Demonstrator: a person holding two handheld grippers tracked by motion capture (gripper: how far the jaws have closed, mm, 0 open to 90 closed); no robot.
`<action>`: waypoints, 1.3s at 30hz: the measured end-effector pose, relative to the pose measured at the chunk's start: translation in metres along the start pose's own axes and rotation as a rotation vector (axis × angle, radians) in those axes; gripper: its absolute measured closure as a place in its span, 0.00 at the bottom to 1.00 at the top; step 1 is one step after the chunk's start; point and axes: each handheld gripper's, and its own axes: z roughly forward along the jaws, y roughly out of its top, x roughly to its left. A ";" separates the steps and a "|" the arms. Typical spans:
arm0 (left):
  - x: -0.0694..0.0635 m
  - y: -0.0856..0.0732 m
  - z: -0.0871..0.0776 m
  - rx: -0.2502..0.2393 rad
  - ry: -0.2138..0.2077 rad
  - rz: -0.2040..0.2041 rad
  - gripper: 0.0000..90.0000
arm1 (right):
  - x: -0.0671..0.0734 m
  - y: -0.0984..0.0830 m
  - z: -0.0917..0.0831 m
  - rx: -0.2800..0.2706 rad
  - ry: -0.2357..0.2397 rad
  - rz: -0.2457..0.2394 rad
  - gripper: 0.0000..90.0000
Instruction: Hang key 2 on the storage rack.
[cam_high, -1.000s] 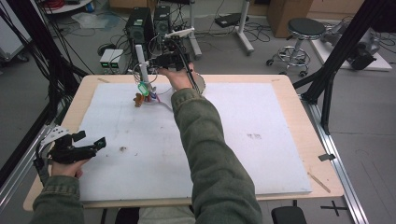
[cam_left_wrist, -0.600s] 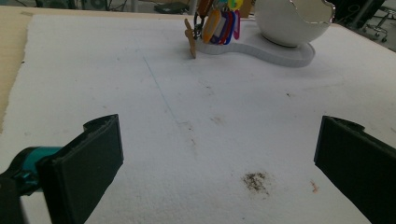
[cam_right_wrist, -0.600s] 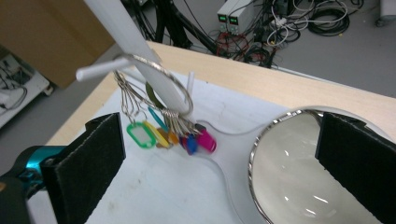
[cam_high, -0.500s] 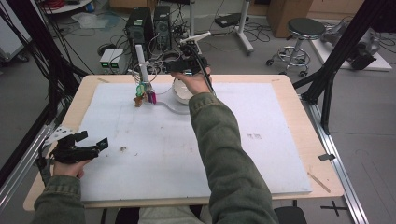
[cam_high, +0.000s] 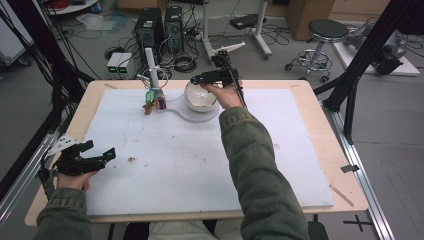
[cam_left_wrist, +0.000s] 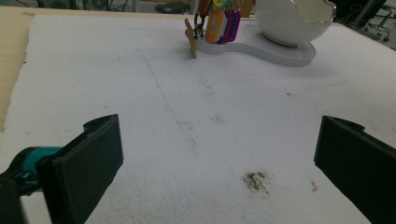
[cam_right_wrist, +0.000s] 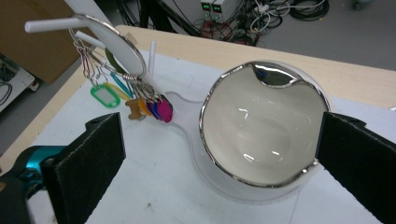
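**Grippers apart over a white mat**

Left gripper (cam_high: 95, 159) sat near the table's (cam_high: 320, 107) left front corner, its jaws wide over bare white mat (cam_high: 170, 165) and holding nothing. Farther back, coloured key tags (cam_high: 152, 100) hung from a white stand (cam_high: 150, 62). Just right of them stood a white bowl (cam_high: 200, 100) on a pale base. Right gripper (cam_high: 202, 79) hovered above the bowl, its jaws having just been opening, now wide with nothing between them.

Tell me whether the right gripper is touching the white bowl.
Apart. In the right gripper view, the right gripper hangs above the white bowl with its jaws wide open and nothing between them, neither pad meeting the rim.
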 end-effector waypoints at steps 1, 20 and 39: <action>0.000 0.000 0.000 0.000 0.000 0.000 0.02 | -0.001 -0.001 -0.002 -0.006 -0.002 -0.001 0.01; -0.001 0.000 -0.001 0.007 0.005 0.008 0.02 | -0.024 -0.031 -0.034 -0.038 -0.023 0.008 0.01; -0.003 0.000 0.000 0.007 0.009 0.010 0.02 | -0.048 -0.079 -0.068 -0.080 -0.048 -0.026 0.01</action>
